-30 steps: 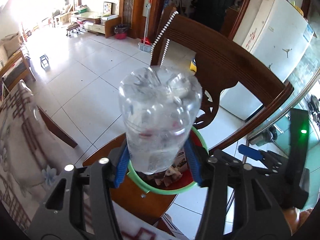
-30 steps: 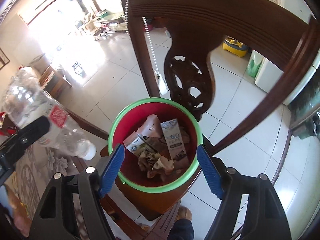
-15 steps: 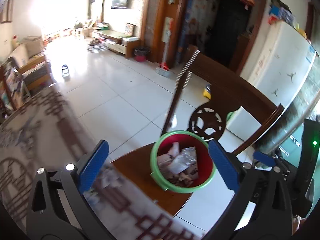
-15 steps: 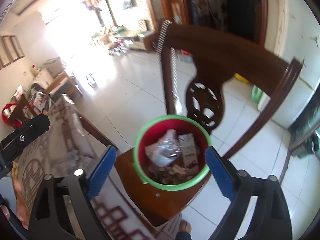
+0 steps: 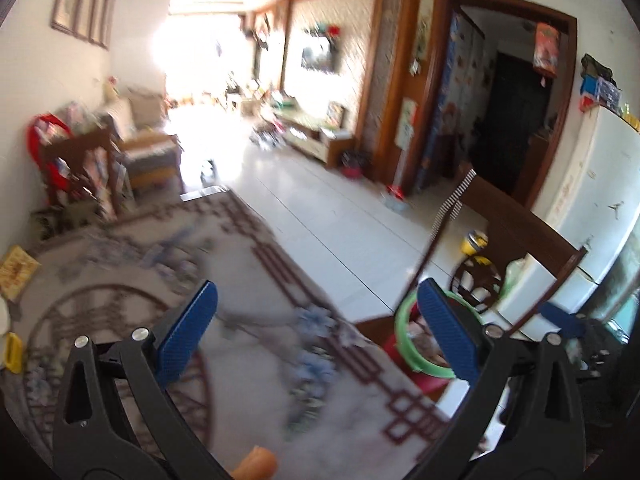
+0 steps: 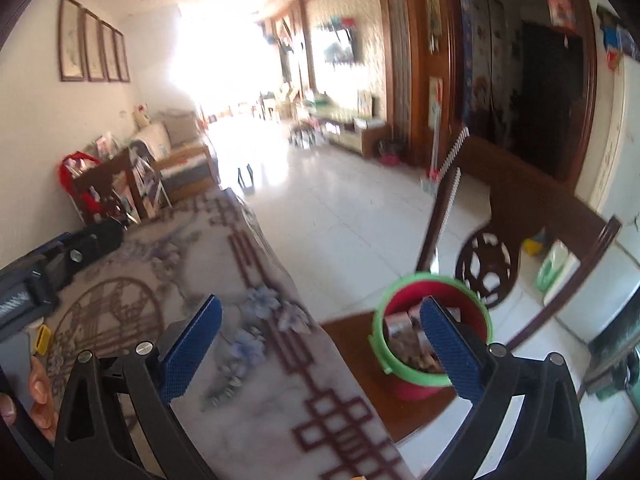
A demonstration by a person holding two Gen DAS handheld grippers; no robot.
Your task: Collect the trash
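Note:
A red bin with a green rim [image 6: 400, 360] stands on a wooden chair seat [image 6: 360, 364] beside the table; it holds crumpled trash, and my right finger hides part of it. It also shows in the left wrist view [image 5: 404, 334]. My left gripper [image 5: 320, 334] is open and empty above the patterned tablecloth [image 5: 248, 304]. My right gripper [image 6: 322, 350] is open and empty above the table edge, left of the bin. The left gripper's body [image 6: 52, 264] shows at the left of the right wrist view.
The chair's carved back [image 6: 532, 200] rises behind the bin, with a bead string [image 6: 448, 184] on it. A small yellow object [image 5: 12, 354] and a yellowish packet [image 5: 16, 270] lie at the table's left. A white fridge [image 5: 600, 184] stands right. White tiled floor [image 6: 344, 216] lies beyond.
The clear bottle held by my left gripper a second ago dropped into the bin; that gripper opened. Both grippers have pulled back and tilted up over the table.

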